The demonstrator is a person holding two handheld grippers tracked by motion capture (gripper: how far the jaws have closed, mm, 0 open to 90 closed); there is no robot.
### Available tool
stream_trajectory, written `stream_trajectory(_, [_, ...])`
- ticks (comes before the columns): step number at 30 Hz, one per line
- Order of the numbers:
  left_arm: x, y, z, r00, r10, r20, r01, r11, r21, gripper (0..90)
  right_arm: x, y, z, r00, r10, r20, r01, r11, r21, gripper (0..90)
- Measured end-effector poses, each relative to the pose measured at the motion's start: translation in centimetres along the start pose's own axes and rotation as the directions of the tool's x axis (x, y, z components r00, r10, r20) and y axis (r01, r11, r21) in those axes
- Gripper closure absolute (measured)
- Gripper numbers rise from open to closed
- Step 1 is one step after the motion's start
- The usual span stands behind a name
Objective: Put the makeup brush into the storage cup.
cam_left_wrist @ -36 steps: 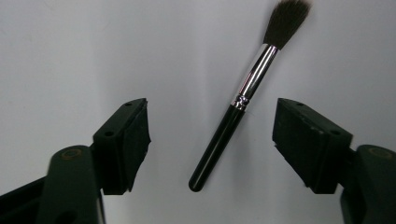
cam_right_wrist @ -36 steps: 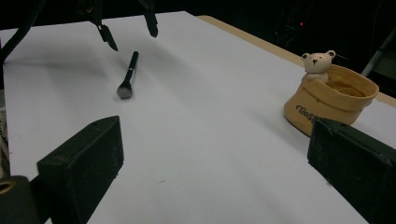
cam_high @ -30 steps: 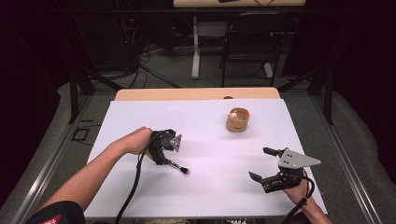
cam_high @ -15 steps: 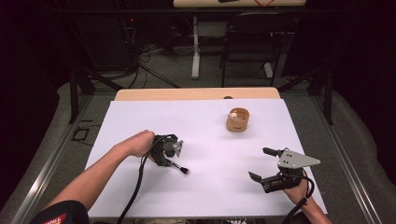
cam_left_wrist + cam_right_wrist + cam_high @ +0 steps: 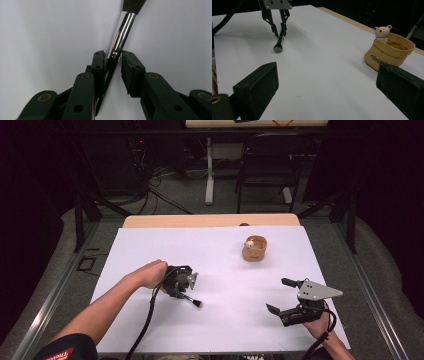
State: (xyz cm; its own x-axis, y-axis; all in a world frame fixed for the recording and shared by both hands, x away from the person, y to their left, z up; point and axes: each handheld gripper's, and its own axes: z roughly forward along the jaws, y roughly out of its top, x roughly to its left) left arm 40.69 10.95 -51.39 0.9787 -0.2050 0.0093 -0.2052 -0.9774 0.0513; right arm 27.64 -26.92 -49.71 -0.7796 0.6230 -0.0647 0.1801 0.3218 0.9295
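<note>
1. Makeup brush: lying flat on the white table cover, left of centre; dark bristle head pointing away from the left gripper, chrome ferrule next, thin black handle running back between the jaws.
2. Left gripper: jaws just closing, nearly together around the handle right behind the ferrule; one pad against the handle, a sliver of gap apparently left at the other; grip judged not yet firm.
3. Advice for the closing: finish squeezing on the black handle, not the slick chrome; keep both pads square to the shaft; avoid pressing tips down into the cover.
4. Advice for the lift: raise straight up once both pads bite; watch for the bristle end drooping or the handle rolling out sideways.
5. Right gripper: resting low near the right front of the table, jaws spread wide, nothing between them.
6. Bear-trimmed pot: upright toward the far right, well apart from the brush; likely destination, judged only from layout.
</note>
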Motion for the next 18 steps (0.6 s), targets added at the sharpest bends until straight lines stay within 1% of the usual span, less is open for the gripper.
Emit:
stream_trajectory(3, [-0.01,0.03,0.06,1.0,0.005,0.004,-0.005,1.0,0.001,72.6,0.02,0.02,-0.05,1.0,-0.001,0.001,0.001,1.0,0.001,3.6])
stream_trajectory(5, [-0.18,0.19,0.63,0.9996,0.022,0.015,-0.022,0.9994,0.026,75.6,0.02,0.01,-0.1,1.0,0.0,0.0,0.0,1.0,0.0,3.7])
stream_trajectory(7, [-0.26,0.23,0.89,0.9995,0.025,0.021,-0.026,0.9993,0.027,75.7,0.03,0.02,-0.15,1.0,0.0,0.003,0.0,1.0,-0.001,3.8])
stream_trajectory(8, [-0.25,0.25,0.91,0.9992,0.027,0.03,-0.028,0.9993,0.025,75.7,0.03,0.02,-0.15,1.0,0.0,0.003,0.0,1.0,-0.001,3.8])
stream_trajectory(9, [-0.31,0.24,0.85,0.9995,0.025,0.022,-0.025,0.9996,0.016,77.1,0.03,0.01,-0.17,1.0,0.001,0.004,-0.001,1.0,-0.001,3.9])
stream_trajectory(10, [-0.36,0.23,0.89,0.9993,0.026,0.026,-0.026,0.9996,0.009,77.3,0.02,0.01,-0.17,1.0,0.002,0.004,-0.002,1.0,-0.001,3.9])
stream_trajectory(18, [-0.43,0.07,0.84,0.9993,0.025,0.029,-0.025,0.9997,0.004,78.1,0.02,-0.01,0.0,1.0,0.004,0.001,-0.004,1.0,0.004,4.1])
